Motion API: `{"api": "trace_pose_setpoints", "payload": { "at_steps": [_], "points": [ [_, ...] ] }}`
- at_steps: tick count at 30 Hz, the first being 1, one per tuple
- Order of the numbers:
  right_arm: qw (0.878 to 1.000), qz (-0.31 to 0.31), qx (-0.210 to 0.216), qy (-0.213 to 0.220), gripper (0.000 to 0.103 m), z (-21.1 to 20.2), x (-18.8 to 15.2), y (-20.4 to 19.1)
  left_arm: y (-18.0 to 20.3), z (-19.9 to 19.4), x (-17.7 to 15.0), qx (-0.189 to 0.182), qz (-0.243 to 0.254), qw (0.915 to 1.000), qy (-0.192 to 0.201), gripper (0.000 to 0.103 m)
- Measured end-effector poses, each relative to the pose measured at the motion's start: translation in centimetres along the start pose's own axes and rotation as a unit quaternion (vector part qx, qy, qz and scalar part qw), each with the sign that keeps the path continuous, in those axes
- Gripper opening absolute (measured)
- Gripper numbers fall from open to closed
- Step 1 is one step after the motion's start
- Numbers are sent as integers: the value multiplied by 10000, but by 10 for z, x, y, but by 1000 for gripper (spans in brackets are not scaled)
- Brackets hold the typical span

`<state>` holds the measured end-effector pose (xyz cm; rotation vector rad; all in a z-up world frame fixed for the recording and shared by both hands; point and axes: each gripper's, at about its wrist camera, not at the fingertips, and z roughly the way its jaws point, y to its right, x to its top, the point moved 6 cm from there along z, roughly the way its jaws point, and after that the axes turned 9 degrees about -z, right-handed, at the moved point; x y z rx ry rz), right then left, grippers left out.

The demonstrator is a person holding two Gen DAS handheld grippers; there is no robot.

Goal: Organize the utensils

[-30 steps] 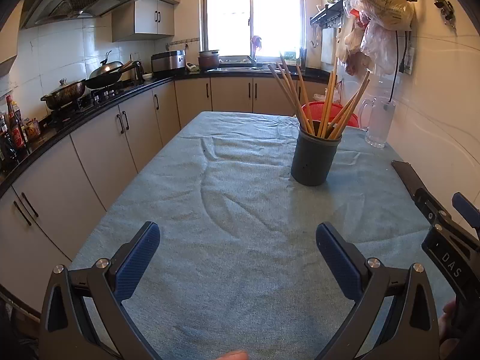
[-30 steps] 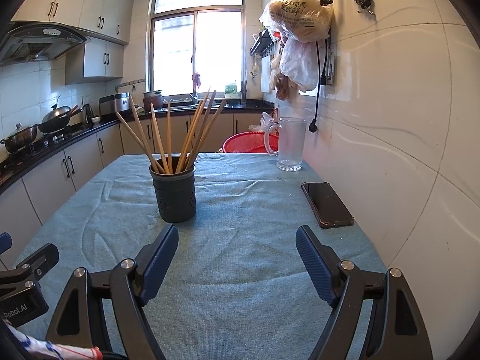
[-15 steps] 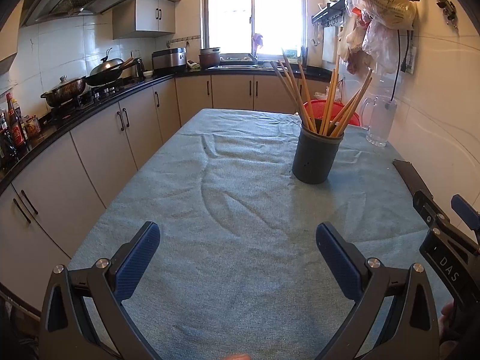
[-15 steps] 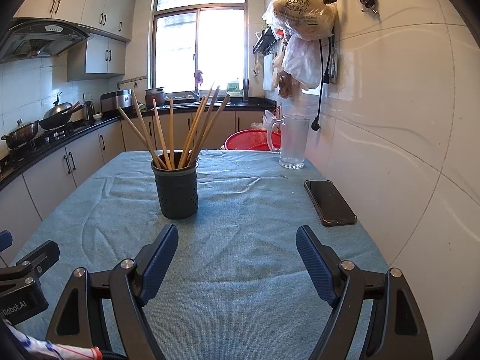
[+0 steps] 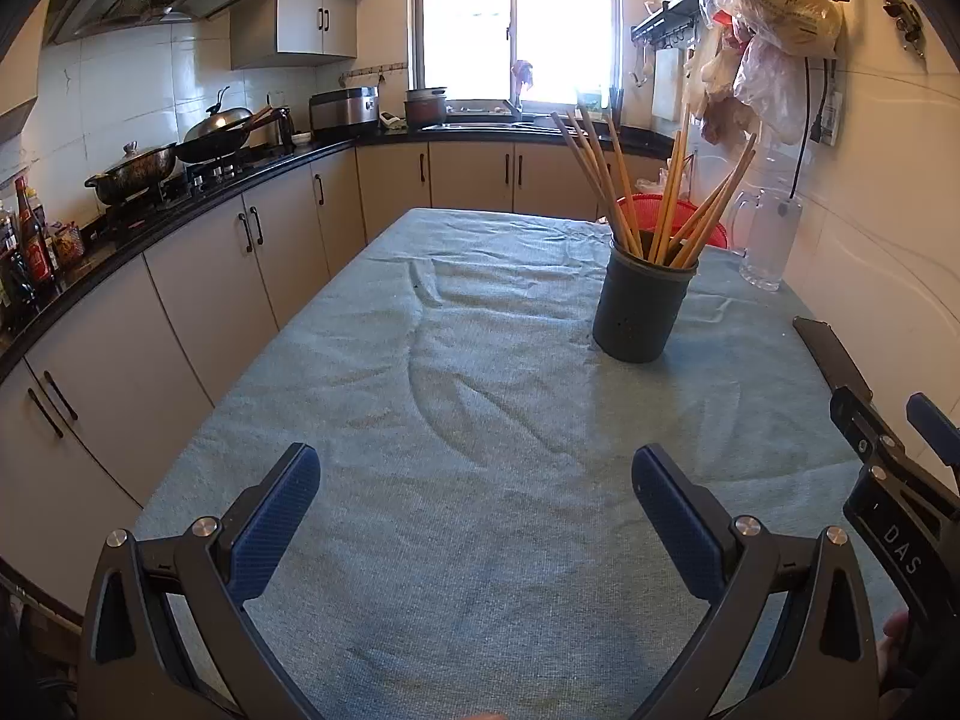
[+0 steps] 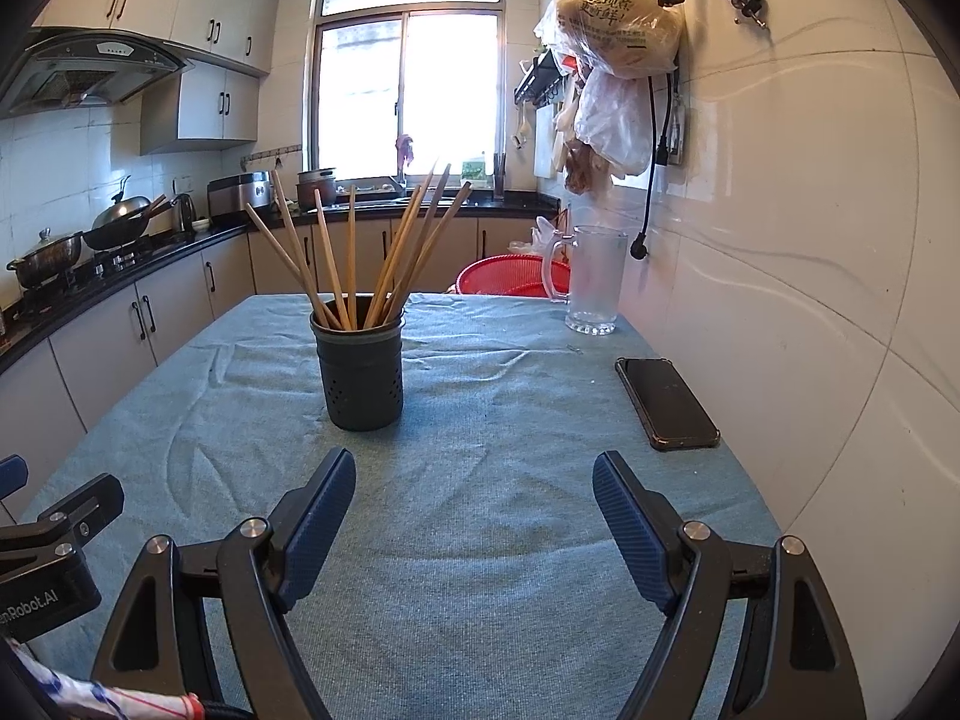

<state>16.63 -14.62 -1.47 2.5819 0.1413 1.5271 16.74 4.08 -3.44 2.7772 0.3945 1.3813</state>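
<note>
A dark perforated utensil holder (image 5: 642,312) (image 6: 362,363) stands upright on the blue-green tablecloth (image 5: 480,408) (image 6: 492,420). Several wooden chopsticks (image 5: 654,192) (image 6: 384,252) fan out of its top. My left gripper (image 5: 477,480) is open over the near cloth, with nothing between its blue pads. My right gripper (image 6: 474,486) is open too and empty, a short way in front of the holder. Both grippers hover apart from the holder.
A black phone (image 6: 666,402) (image 5: 831,357) lies flat near the right wall. A clear glass jug (image 6: 591,279) (image 5: 765,240) and a red basket (image 6: 510,276) sit at the far end. Cabinets and a stove with pans (image 5: 174,156) run along the left. Bags (image 6: 618,18) hang on the wall.
</note>
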Motion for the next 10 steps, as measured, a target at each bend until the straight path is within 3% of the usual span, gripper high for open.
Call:
{"api": "trace_pose_setpoints", "payload": {
  "at_steps": [10],
  "points": [
    [9999,-94,69,-56,85,3,-2,-8,-4,0,1,49,-27,10000,33,103]
  ]
}}
